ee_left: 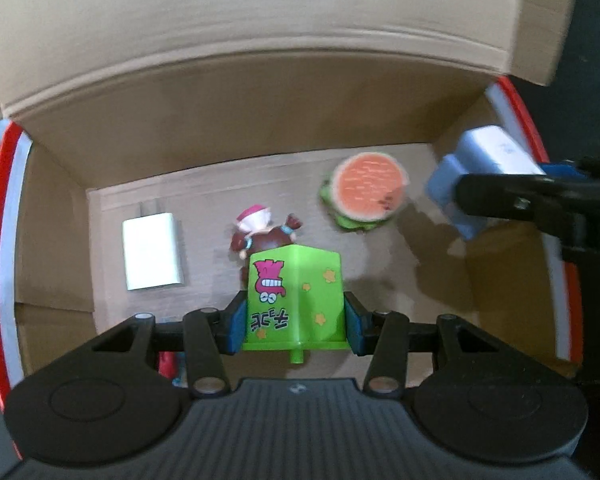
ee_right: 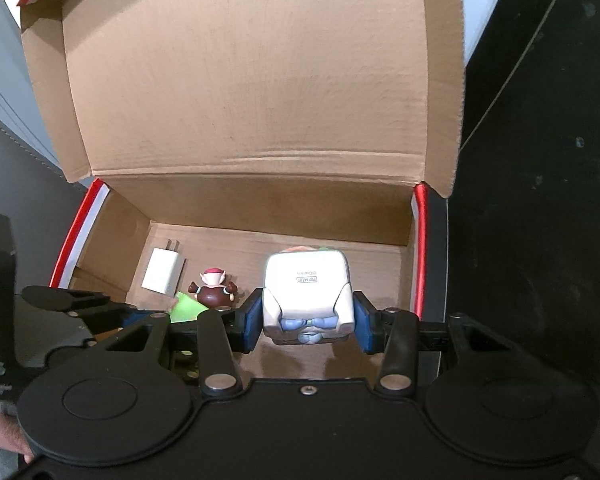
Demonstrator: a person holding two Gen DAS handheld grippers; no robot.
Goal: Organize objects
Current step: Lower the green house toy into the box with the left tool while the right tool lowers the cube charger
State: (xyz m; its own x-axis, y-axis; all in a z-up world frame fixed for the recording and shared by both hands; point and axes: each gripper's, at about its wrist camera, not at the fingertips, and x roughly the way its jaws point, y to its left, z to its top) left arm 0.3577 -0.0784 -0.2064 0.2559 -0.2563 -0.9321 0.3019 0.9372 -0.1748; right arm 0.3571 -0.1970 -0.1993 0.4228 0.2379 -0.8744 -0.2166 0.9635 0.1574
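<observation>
My left gripper (ee_left: 295, 316) is shut on a green toy box (ee_left: 296, 300) with a pink cartoon face, held over the open cardboard box (ee_left: 220, 120). My right gripper (ee_right: 307, 322) is shut on a white and blue cube figure (ee_right: 306, 292), also over the box; the figure shows at the right in the left wrist view (ee_left: 476, 172). On the box floor lie a white charger (ee_left: 152, 252), a small brown figurine (ee_left: 260, 232) and a watermelon slice toy (ee_left: 366, 188). The charger (ee_right: 165, 270) and figurine (ee_right: 214, 288) also show in the right wrist view.
The box lid (ee_right: 252, 72) stands open at the back. Red and white box edges (ee_left: 4, 220) frame both sides. A dark surface (ee_right: 540, 160) lies to the right of the box. The left gripper's fingers (ee_right: 68, 300) show at the left.
</observation>
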